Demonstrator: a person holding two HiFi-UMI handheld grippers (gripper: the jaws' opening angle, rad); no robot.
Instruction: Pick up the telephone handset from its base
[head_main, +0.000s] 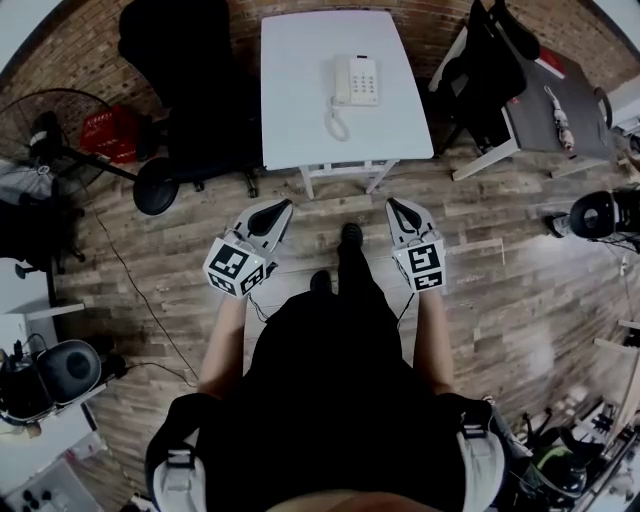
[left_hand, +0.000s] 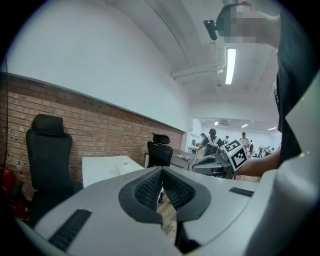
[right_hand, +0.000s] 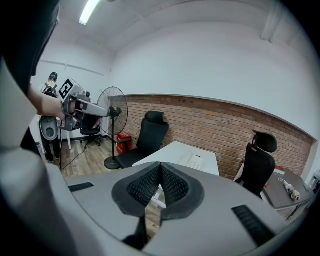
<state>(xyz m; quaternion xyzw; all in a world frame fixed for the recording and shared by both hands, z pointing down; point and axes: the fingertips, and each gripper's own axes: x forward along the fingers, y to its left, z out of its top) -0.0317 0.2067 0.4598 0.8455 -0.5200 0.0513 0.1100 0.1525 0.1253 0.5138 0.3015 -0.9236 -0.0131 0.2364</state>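
Observation:
A white telephone with its handset resting on the base sits on a white table ahead of me; its coiled cord hangs toward the near edge. My left gripper and right gripper are both held over the wooden floor, short of the table, with nothing in them. In the left gripper view the jaws meet at the tips and the telephone shows small on the table. In the right gripper view the jaws are also shut, and the telephone lies on the table beyond.
A black office chair stands left of the table, another black chair on its right beside a grey desk. A standing fan is at the far left. Cables run across the floor.

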